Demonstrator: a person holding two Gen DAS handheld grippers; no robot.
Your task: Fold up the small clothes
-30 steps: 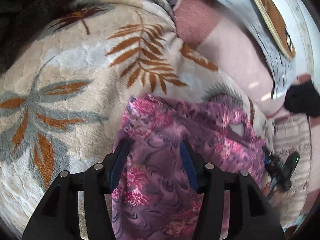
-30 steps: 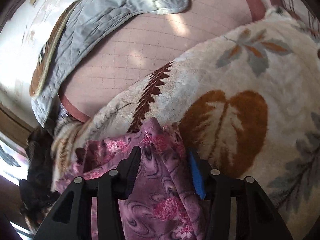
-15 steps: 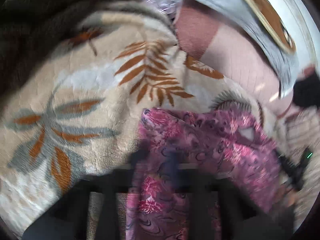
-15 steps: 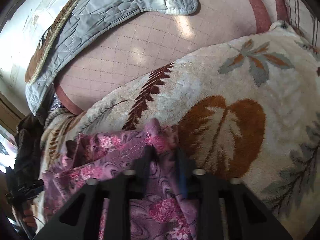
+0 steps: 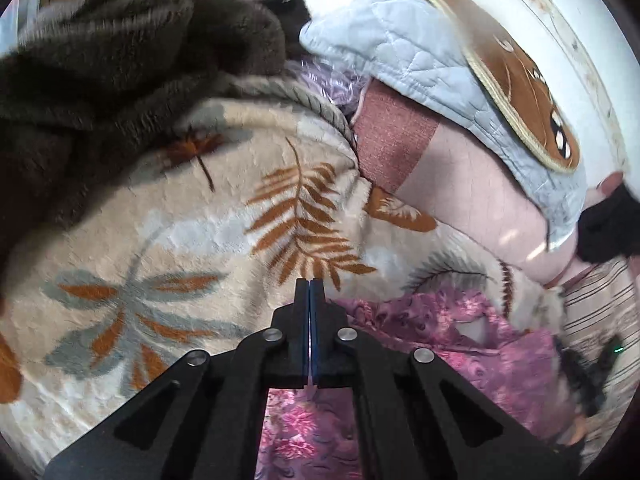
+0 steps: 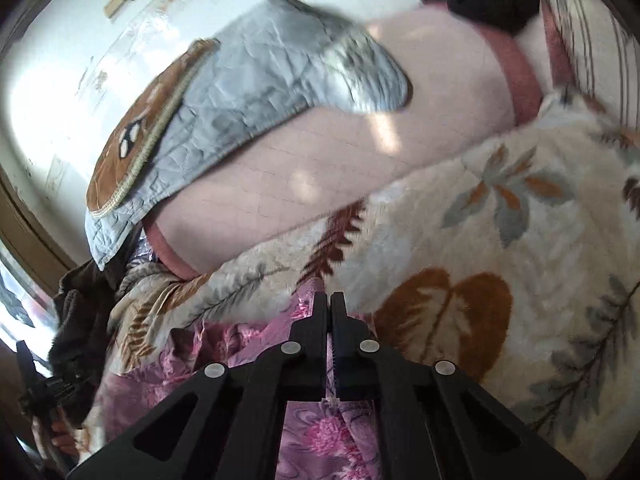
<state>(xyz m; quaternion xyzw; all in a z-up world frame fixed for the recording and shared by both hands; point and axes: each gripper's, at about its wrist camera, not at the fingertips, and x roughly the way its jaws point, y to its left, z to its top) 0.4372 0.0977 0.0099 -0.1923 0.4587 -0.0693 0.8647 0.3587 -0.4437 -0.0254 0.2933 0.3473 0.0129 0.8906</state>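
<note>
The purple floral garment [image 5: 460,336] is spread on the leaf-patterned blanket [image 5: 168,240] — pinched at one edge by the fully closed left gripper [image 5: 310,292], at another by the right gripper [image 6: 330,306], likewise clamped together.

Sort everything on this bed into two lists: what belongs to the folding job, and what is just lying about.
Part of the job:
- purple floral garment
- left tongs, shut on the garment
- right tongs, shut on the garment

Just lying about:
- leaf-print blanket under the garment
- grey quilted cover
- pink quilted sheet
- dark brown fleece
</note>
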